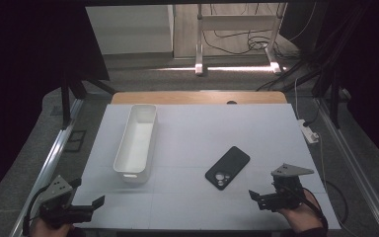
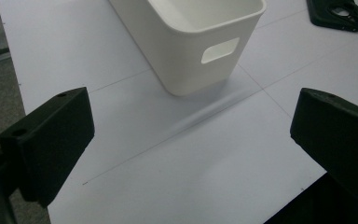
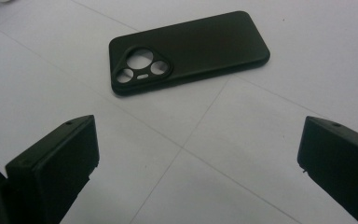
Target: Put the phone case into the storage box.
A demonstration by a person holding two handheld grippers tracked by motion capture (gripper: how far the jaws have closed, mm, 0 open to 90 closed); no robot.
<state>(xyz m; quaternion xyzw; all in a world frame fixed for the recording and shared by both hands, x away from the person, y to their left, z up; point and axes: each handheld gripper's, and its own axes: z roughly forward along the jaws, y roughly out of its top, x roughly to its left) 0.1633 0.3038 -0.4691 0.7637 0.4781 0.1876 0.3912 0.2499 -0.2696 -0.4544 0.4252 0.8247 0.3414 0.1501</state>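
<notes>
- The black phone case [image 1: 227, 168] lies flat, camera cut-outs up, on the white tabletop [image 1: 256, 128], right of the white bin [image 1: 137, 142] and well apart from it; the right hand-held gripper [image 1: 266, 197] sits just near of it, jaws spread wide and empty
- The left hand-held gripper [image 1: 86, 210] rests at the near left corner, jaws likewise apart, holding nothing, facing the bin's end wall with its handle slot
- The case looks light, thin and somewhat flexible, probably matte rubbery plastic, so not slippery and hardly fragile
- Lying flush, it offers little to pinch; judged best taken across its narrow width at the long edges, near the middle, with one jaw tipped under a rim
</notes>
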